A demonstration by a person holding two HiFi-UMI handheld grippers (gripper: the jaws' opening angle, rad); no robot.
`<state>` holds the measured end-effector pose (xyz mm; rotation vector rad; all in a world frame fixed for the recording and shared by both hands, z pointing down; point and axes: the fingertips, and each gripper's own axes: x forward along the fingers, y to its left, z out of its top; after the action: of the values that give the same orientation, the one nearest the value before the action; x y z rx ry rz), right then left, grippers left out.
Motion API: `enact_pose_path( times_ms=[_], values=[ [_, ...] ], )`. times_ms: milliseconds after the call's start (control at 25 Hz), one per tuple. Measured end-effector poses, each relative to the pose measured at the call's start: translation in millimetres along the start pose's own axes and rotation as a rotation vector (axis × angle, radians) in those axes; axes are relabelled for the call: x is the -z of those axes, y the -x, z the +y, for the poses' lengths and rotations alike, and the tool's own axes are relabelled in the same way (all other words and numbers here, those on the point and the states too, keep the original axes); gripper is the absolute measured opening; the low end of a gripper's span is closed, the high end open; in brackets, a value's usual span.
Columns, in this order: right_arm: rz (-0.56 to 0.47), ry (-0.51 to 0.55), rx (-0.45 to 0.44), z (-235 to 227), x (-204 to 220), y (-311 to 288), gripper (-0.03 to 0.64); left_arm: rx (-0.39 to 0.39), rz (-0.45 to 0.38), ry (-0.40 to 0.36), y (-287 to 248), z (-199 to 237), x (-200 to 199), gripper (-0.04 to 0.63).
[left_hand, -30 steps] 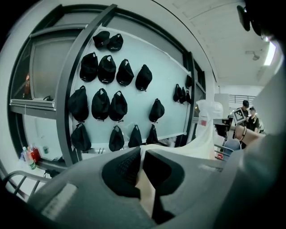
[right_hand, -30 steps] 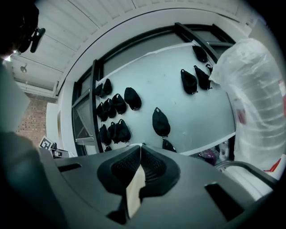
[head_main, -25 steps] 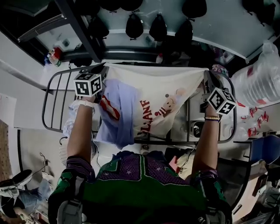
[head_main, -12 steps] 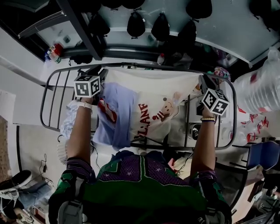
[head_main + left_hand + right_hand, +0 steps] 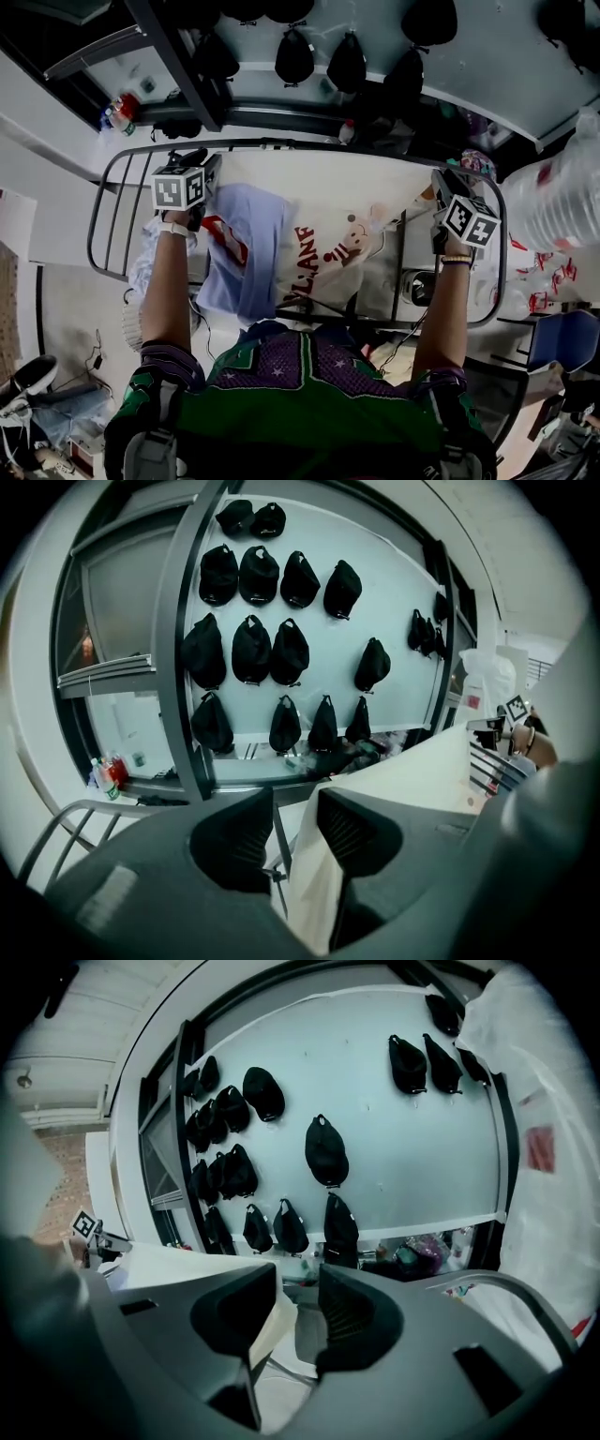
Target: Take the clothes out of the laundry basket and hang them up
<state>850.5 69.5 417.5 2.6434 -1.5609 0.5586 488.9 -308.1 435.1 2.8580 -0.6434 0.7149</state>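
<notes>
A cream T-shirt (image 5: 328, 211) with a cartoon print lies spread over the top of the metal drying rack (image 5: 120, 167). Beside it a light blue garment (image 5: 246, 246) hangs on the rack. My left gripper (image 5: 200, 161) is at the shirt's left top corner and its jaws are opening. In the left gripper view (image 5: 296, 825) the shirt's edge (image 5: 314, 892) still hangs in the gap, against the right pad. At the shirt's right corner my right gripper (image 5: 439, 180) is also opening. In the right gripper view (image 5: 298, 1312) a fold of the shirt (image 5: 274, 1324) lies by the left pad.
Several black caps (image 5: 347, 64) hang on the pale wall behind the rack. A big clear plastic bag (image 5: 562, 192) stands at the right. A dark post (image 5: 178, 56) rises at the rack's left rear. Pale laundry (image 5: 141, 272) hangs below the left arm.
Both grippers held the shirt's top corners shut a second ago. Their jaws have since parted and the shirt rests on the rack. The view has shifted slightly.
</notes>
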Motion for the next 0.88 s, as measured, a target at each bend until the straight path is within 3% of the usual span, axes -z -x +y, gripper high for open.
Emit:
enact_pose_path(
  times_ms=[440, 600, 880],
  values=[
    [0.047, 0.044, -0.044, -17.3, 9.8, 27.5, 0.167, -0.023, 0.001, 0.029, -4.5, 3.8, 1.3, 0.155],
    [0.028, 0.034, 0.006, -38.0, 4.8, 45.3, 0.161, -0.042, -0.005, 0.027, -4.0, 6.6, 1.4, 0.106],
    [-0.001, 0.036, -0.037, -14.4, -0.8, 45.2, 0.160, 0.030, 0.033, -0.048, 1.8, -8.6, 7.0, 0.179]
  ],
)
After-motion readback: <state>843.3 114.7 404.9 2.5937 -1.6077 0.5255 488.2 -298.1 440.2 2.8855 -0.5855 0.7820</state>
